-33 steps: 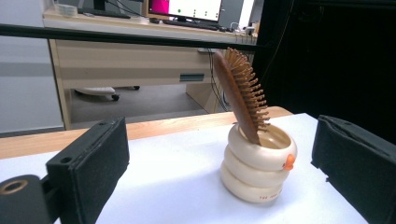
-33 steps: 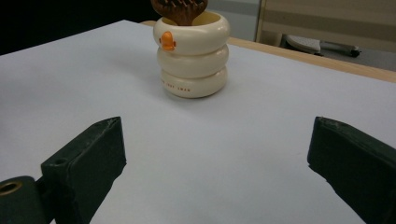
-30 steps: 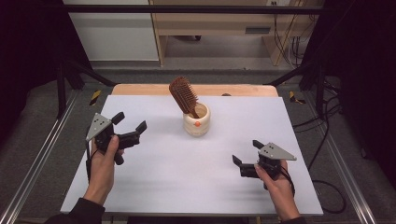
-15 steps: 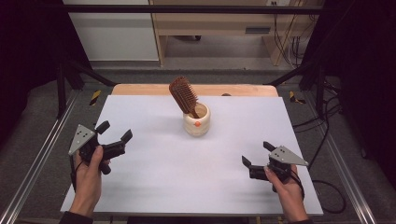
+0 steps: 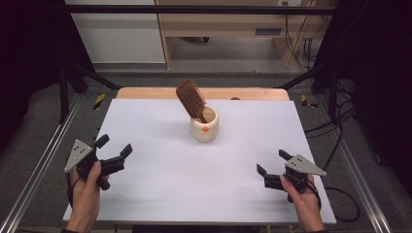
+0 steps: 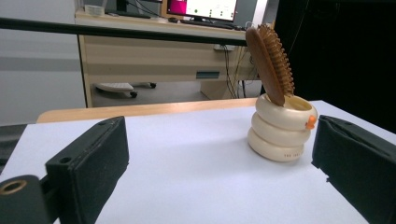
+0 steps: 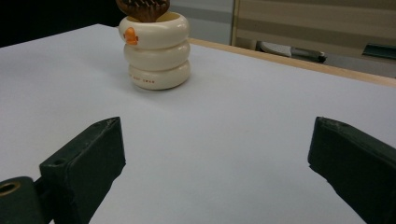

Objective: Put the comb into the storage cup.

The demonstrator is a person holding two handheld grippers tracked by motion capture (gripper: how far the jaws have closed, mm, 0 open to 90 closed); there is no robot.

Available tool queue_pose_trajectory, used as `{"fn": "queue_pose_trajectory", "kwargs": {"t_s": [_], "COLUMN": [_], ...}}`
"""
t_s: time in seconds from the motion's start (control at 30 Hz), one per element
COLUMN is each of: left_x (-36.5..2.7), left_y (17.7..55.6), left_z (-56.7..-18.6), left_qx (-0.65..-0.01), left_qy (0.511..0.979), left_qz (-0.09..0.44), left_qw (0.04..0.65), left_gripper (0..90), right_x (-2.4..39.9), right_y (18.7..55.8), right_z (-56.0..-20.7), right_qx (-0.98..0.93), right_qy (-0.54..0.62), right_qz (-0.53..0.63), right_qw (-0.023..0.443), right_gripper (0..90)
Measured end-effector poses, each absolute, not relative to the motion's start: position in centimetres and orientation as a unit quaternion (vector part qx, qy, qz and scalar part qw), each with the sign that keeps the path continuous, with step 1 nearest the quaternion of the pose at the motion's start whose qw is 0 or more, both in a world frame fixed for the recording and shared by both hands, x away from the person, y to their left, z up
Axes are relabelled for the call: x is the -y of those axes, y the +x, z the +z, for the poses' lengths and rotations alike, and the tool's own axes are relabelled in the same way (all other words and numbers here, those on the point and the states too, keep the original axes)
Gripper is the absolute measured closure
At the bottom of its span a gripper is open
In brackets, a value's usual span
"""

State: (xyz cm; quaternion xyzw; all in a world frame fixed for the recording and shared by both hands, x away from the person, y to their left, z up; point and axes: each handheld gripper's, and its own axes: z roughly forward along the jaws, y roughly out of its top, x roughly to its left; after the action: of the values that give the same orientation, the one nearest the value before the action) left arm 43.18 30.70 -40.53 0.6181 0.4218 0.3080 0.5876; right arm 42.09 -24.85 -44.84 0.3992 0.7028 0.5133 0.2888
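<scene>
From the high view, the hairbrush leans handle-down in the cup, ahead of and between the left hand-held gripper and the right hand-held gripper, roughly equally far from both.

Left gripper view: jaws wide, cup ahead, rightward.

Right gripper view: jaws wide, cup ahead, leftward.

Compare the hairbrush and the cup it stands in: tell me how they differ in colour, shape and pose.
The hairbrush is dark brown wood; the cup is cream with a small orange mark. The hairbrush is a flat oval head with bristles; the cup is round, like three stacked rings. The hairbrush leans tilted; the cup stands upright on the table. Neither gripper touches either one.
</scene>
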Motion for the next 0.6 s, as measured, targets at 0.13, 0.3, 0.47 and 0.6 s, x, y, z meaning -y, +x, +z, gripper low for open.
{"fn": "queue_pose_trajectory", "kwargs": {"t_s": [0.13,0.3,0.47,0.6], "left_x": [-30.9,-31.0,-31.1,-31.1], "left_y": [42.8,42.3,41.9,41.7], "left_z": [-41.2,-41.9,-42.7,-43.1], "left_qx": [-0.424,-0.424,-0.427,-0.427], "left_qy": [0.621,0.626,0.626,0.626], "left_qz": [0.296,0.285,0.279,0.277], "left_qw": [0.589,0.589,0.590,0.590], "left_gripper": [4.1,4.5,4.5,4.5], "right_x": [25.0,25.2,25.2,25.2], "right_y": [42.1,42.0,42.0,42.0], "right_z": [-45.0,-45.2,-45.4,-45.5], "right_qx": [-0.702,-0.700,-0.701,-0.701], "right_qy": [0.400,0.402,0.402,0.402], "right_qz": [0.514,0.515,0.514,0.514], "right_qw": [0.288,0.288,0.289,0.288], "right_gripper": [4.4,4.4,4.5,4.5]}}
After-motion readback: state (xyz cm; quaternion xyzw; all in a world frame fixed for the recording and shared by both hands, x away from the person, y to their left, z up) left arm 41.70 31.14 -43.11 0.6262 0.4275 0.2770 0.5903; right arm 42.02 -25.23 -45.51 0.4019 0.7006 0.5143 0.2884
